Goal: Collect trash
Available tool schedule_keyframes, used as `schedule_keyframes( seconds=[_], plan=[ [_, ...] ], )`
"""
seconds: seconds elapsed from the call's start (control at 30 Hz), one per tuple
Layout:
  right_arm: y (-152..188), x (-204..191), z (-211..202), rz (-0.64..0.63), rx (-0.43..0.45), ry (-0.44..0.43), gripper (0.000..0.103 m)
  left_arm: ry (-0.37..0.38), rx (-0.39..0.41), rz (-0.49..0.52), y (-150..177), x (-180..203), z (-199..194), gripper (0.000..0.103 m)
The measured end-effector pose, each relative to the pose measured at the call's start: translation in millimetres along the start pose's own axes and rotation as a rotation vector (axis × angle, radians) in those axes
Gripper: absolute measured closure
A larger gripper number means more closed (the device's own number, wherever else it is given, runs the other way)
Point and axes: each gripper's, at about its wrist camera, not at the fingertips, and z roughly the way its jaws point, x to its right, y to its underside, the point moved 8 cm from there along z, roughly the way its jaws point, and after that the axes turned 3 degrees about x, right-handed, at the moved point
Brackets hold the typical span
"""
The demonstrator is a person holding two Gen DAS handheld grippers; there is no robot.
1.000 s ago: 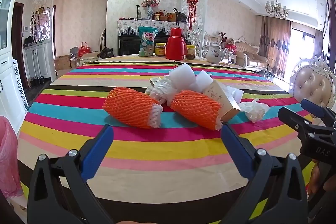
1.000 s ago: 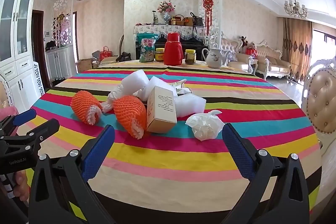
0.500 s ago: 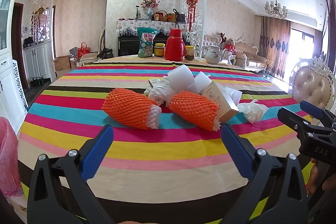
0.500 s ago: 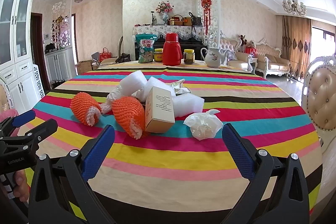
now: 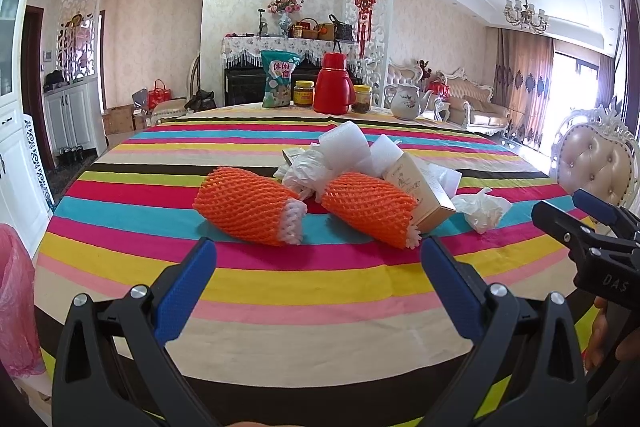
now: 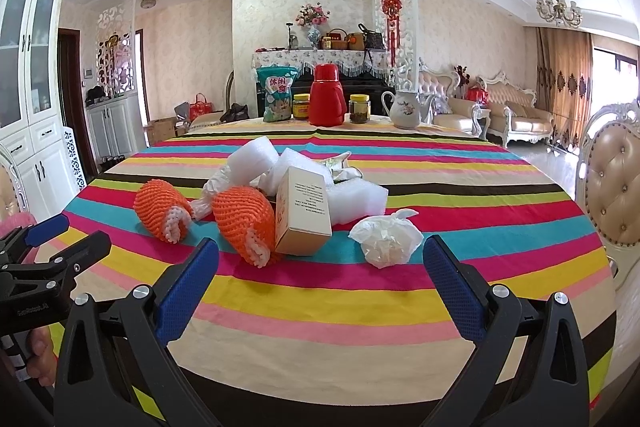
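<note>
A heap of trash lies mid-table on the striped cloth: two orange foam nets [image 5: 244, 209] [image 5: 370, 207], a tan carton [image 5: 420, 189], white foam wrap [image 5: 346, 147] and a crumpled white tissue [image 5: 482, 209]. My left gripper [image 5: 318, 287] hovers open over the near edge, short of the nets. The right wrist view shows the same nets [image 6: 162, 205] [image 6: 246, 217], carton [image 6: 304, 209] and tissue [image 6: 386, 237], with my right gripper [image 6: 320, 287] open and nothing between its fingers. Each gripper appears at the side of the other's view.
At the table's far edge stand a red thermos [image 5: 334, 85], a snack bag [image 5: 279, 79], two jars and a white teapot [image 5: 404, 101]. A pink bag [image 5: 14, 303] hangs off the table at left. A padded chair [image 5: 598, 165] stands to the right.
Both views have shifted slightly; the trash heap sits a little lower and nearer in frame. Nothing on the table has moved, and both grippers stay open.
</note>
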Motion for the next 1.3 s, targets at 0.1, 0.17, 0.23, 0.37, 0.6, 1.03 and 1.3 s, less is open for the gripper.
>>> schedule_keyframes(
  seconds=[0.1, 0.17, 0.23, 0.37, 0.6, 1.03, 1.3],
  plan=[
    [-0.5, 0.9, 0.8, 0.002, 0.001, 0.001, 0.007, 0.002, -0.001, -0.001, -0.3, 0.1, 0.4, 0.004],
    [-0.6, 1.2, 1.6, 0.004, 0.001, 0.001, 0.007, -0.002, -0.001, 0.000, -0.5, -0.4, 1.4, 0.004],
    [-0.7, 1.2, 1.5, 0.003, 0.002, 0.002, 0.007, -0.001, -0.003, 0.000, 0.0, -0.9, 2.4, 0.004],
    [-0.6, 1.3, 2.2, 0.004, 0.002, -0.001, 0.007, -0.001, -0.004, 0.001, 0.3, -1.1, 3.4, 0.004],
    [-0.4, 0.3, 2.6, 0.004, -0.002, -0.002, 0.007, -0.004, -0.010, -0.001, 1.2, -3.6, 6.3, 0.004],
    [-1.4, -2.1, 13.1, 0.008, -0.018, -0.006, 0.007, -0.003, -0.038, 0.000, 2.4, -7.6, 15.4, 0.004],
    [-2.6, 0.5, 32.1, 0.015, -0.045, -0.002, 0.007, -0.005, -0.070, -0.011, 3.6, -14.1, 33.8, 0.004]
  ],
)
